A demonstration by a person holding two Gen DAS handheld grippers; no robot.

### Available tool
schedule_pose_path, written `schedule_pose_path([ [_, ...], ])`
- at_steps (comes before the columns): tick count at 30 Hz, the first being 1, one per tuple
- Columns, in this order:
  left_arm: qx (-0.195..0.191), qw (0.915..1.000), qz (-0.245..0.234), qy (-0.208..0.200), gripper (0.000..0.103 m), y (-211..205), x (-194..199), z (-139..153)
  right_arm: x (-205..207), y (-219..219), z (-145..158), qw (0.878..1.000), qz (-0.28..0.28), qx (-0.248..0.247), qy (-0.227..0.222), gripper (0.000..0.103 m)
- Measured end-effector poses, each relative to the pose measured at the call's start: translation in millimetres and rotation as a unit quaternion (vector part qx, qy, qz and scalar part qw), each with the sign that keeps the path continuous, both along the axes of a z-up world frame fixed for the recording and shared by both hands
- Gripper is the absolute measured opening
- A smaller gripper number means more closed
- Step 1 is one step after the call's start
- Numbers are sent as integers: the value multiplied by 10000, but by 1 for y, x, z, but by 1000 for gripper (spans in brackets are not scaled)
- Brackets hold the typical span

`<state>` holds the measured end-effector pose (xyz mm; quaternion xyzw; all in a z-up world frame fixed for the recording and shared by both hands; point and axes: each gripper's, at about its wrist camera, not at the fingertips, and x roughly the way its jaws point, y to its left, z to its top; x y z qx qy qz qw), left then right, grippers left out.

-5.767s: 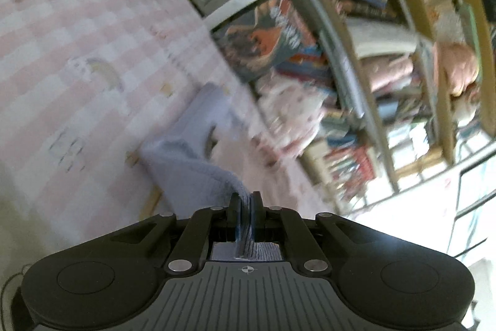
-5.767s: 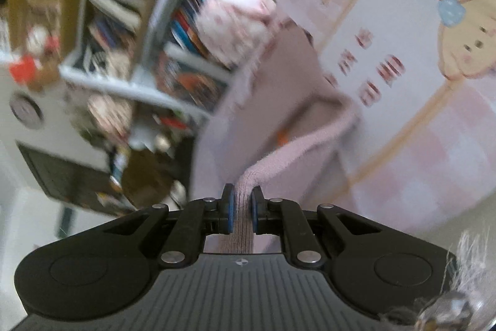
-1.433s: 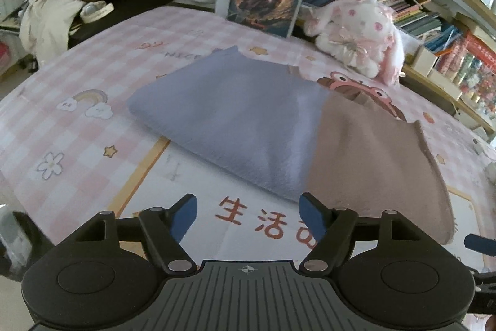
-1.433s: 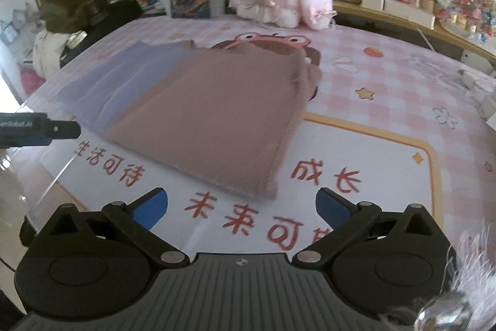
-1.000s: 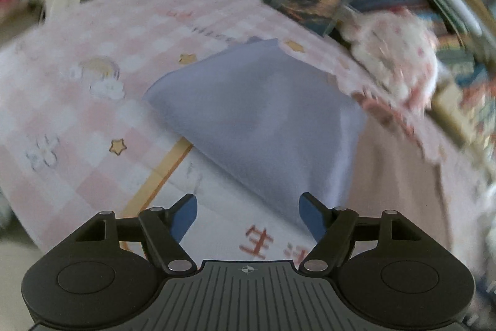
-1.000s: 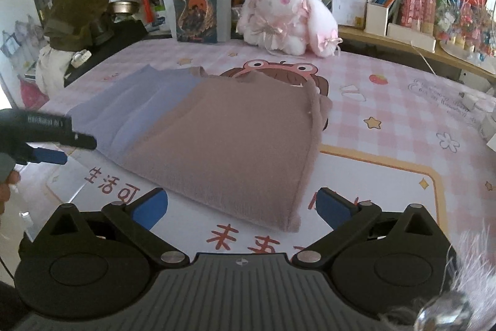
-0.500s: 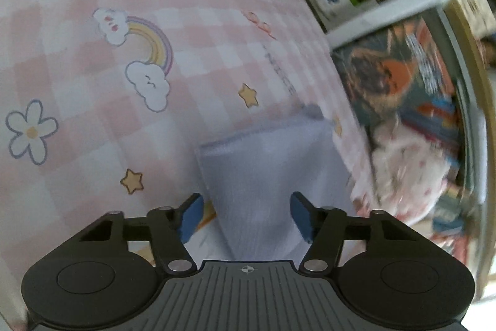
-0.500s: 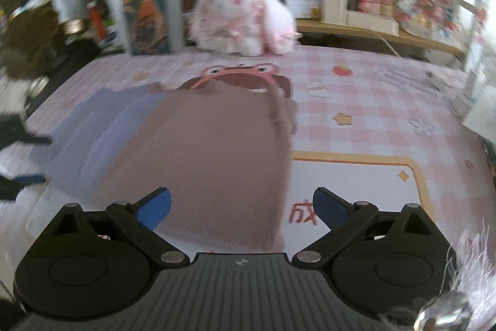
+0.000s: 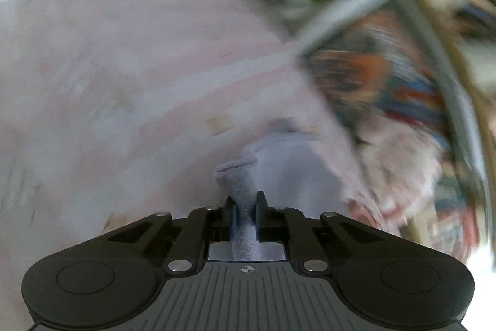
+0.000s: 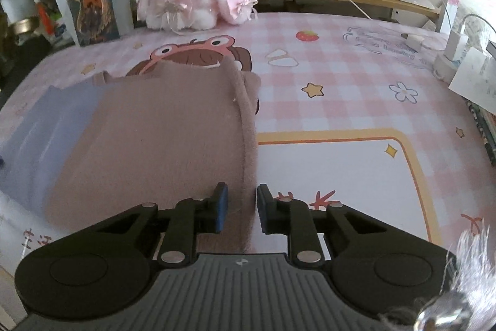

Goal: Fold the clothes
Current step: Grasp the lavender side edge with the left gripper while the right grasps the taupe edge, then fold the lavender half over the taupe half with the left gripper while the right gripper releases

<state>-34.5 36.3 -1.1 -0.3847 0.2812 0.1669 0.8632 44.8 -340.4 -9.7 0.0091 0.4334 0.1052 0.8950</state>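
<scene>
Since half a second ago: left hand-held gripper has closed on the blue corner of the garment; cloth bunched between its pads, view badly blurred. Right hand-held gripper has moved up to the brown edge, jaws narrowed either side of the hem, a gap showing, not yet pinching. Garment lies flat on the table. Judgement: next fold starting.

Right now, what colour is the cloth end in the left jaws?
Pale lavender-blue end of the garment, clearest in the left wrist view.
</scene>
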Motion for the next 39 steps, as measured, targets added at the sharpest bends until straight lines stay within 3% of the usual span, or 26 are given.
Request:
schedule_pose_path([
  [3,916,9936,-638,-172,10,-21,8,16,1,3,-1,10000,23,-87,19,19],
  [5,928,9940,-576,79,13,-19,12,8,0,5,-1,9999,41,-154,16,19],
  [6,736,9961,-444,212,13,-13,12,1,0,7,-2,9998,65,-205,-2,19],
  [8,-93,9994,-35,324,14,7,4,-16,-1,8,-2,9997,78,-238,-10,19],
  [10,-813,9958,248,353,18,24,-2,-31,-1,7,-2,9998,49,-215,9,20],
  [12,-1174,9919,309,375,26,30,-3,-41,-1,6,-2,9998,7,-184,25,20],
  [17,-1657,9855,272,225,34,30,7,-55,1,6,-2,9998,-29,-167,51,20],
  [21,-1552,9875,160,236,29,25,14,-54,2,6,-2,9999,-66,-129,79,20],
  [23,-1191,9921,-30,388,13,23,21,-50,2,6,-2,9999,-84,-110,92,20],
  [29,-462,9981,-419,26,10,23,15,-27,3,7,-2,9998,-95,4,149,20],
  [32,-484,9985,-236,86,10,39,10,-30,7,18,-2,9997,76,98,217,23],
  [34,-558,9983,-48,155,10,52,4,-38,10,25,-3,9993,190,160,261,30],
  [39,-715,9968,216,275,10,74,-8,-57,6,48,-2,9978,580,181,257,33],
])
